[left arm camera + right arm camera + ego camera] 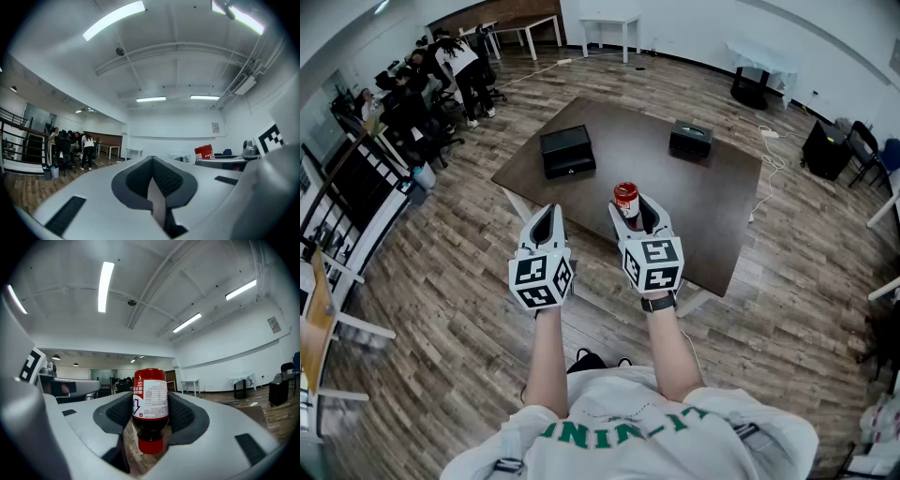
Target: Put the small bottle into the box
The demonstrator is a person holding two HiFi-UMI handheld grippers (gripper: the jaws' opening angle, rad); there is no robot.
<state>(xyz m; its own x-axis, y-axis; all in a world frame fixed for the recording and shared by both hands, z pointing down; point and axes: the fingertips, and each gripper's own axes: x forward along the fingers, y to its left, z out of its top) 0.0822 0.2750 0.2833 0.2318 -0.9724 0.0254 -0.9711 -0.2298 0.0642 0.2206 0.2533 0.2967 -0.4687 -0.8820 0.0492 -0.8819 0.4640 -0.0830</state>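
Note:
My right gripper [634,212] is shut on a small dark bottle [626,202] with a red and white label, held above the near edge of the dark table [712,220]. In the right gripper view the bottle [151,404] hangs cap down, pinched between both pads, its base pointing away from me. My left gripper [547,225] floats beside it, level with it, shut and empty; in its own view the left gripper [153,180] has its pads pressed together. A black box [566,151] lies closed at the table's far left.
A second, smaller black box [691,139] sits at the table's far side. Several people [441,70] gather around desks at the far left. A railing [356,202] runs along the left. White tables [609,26] stand by the back wall.

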